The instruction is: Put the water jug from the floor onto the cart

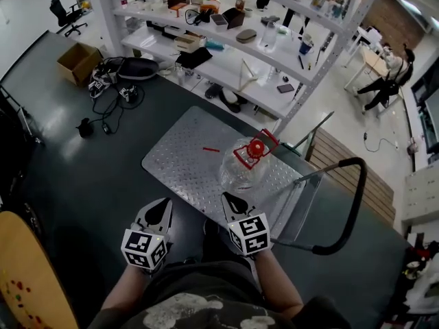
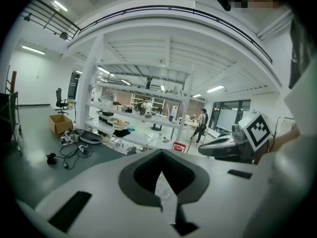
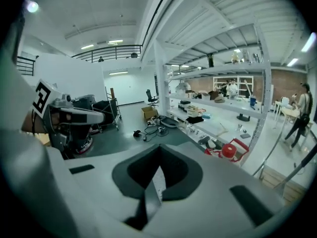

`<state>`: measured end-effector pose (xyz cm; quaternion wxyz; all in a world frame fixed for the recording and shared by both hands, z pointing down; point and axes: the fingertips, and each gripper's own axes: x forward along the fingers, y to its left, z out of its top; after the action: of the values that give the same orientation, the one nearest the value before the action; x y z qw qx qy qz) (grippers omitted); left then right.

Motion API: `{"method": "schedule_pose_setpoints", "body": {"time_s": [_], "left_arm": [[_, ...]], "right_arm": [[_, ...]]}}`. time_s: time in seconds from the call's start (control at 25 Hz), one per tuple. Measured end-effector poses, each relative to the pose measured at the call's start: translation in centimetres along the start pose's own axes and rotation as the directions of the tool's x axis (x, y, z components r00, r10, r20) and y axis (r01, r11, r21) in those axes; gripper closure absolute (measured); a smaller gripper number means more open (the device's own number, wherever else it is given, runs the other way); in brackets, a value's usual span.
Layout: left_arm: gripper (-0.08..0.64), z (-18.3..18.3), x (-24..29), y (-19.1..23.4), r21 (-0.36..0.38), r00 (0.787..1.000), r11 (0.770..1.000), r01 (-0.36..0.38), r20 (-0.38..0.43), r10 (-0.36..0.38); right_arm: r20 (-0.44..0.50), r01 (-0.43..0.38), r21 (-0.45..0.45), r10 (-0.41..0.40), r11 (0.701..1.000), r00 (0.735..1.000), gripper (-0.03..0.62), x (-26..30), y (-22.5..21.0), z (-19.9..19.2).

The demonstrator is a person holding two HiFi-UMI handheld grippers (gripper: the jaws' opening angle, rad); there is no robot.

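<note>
The water jug (image 1: 245, 164), clear with a red cap and red handle, stands upright on the cart's diamond-plate deck (image 1: 184, 157), near its right side. The cart's black push handle (image 1: 351, 211) rises to the right. Both grippers hang close to my body, short of the cart's near edge and apart from the jug. My left gripper (image 1: 159, 213) has its jaws together with nothing in them, as the left gripper view (image 2: 161, 175) shows. My right gripper (image 1: 233, 202) is shut and empty as well (image 3: 159, 170). The jug's red cap (image 3: 229, 151) shows beyond the right gripper.
A small red piece (image 1: 210, 149) lies on the deck left of the jug. White shelving (image 1: 226, 43) loaded with several items stands behind the cart. A cardboard box (image 1: 77, 62), cables (image 1: 110, 105) and a dark bag (image 1: 137, 67) lie on the floor at left. A person (image 1: 387, 74) sits far right.
</note>
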<state>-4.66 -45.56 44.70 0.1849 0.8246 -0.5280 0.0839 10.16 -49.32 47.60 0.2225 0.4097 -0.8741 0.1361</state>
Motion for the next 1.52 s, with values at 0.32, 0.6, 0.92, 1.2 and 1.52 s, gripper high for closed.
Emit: {"method": "schedule_pose_setpoints", "body": {"time_s": [0.32, 0.6, 0.92, 1.2, 1.52], "left_arm": [[0.558, -1.4, -5.6, -4.6, 0.007, 0.993, 0.993, 0.120, 0.015, -0.120], [0.558, -3.5, -7.1, -8.0, -0.012, 0.980, 0.980, 0.198, -0.017, -0.199], [0.558, -2.9, -7.3, -11.5, 0.046, 0.983, 0.982, 0.181, 0.004, -0.182], [0.558, -2.3, -9.4, -15.4, 0.036, 0.990, 0.990, 0.139, 0.032, -0.140], [0.558, -4.3, -11.7, -20.7, 0.065, 0.990, 0.989, 0.136, 0.026, -0.138]], "right_arm": [[-0.030, 0.043, 0.003, -0.043, 0.999, 0.999, 0.601, -6.4, 5.2, -4.1], [-0.015, 0.133, 0.104, -0.132, 0.986, 0.991, 0.601, -11.7, 5.2, -6.1], [0.119, 0.154, -0.009, -0.152, 0.988, 0.981, 0.601, -15.8, 4.0, -4.5], [0.132, 0.153, -0.064, -0.143, 0.986, 0.981, 0.601, -19.9, 2.9, -4.6], [0.164, 0.162, -0.056, -0.151, 0.985, 0.975, 0.603, -25.4, 2.8, -7.0]]}}
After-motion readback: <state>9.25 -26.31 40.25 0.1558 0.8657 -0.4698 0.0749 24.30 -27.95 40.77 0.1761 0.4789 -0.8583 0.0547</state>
